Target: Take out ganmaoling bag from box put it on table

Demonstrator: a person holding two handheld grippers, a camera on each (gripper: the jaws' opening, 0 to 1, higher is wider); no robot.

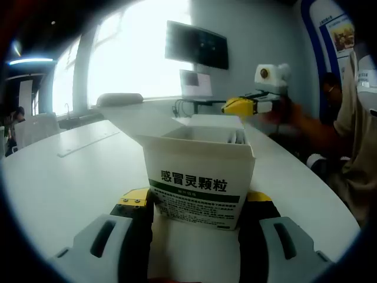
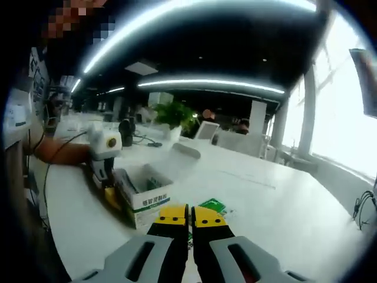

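The left gripper (image 1: 197,206) holds the box (image 1: 199,177) upright on the white bench (image 1: 65,177), its jaws pressed against the box's two sides. The box's top flaps stand open, and the edges of the bags (image 1: 235,137) still inside show just under the rim.

In the right gripper view, the right gripper (image 2: 189,219) hovers over the bench near the box (image 2: 143,197), with its jaws closed tip to tip. A green bag (image 2: 213,206) lies on the bench just past the tips; I cannot tell whether the jaws are pinching its near edge or are merely above it.

My reading is that one bag is already out, and the step in hand is setting it down or letting go. The next move calls for freeing the right jaws and lifting clear, while the left grip keeps the box steady.
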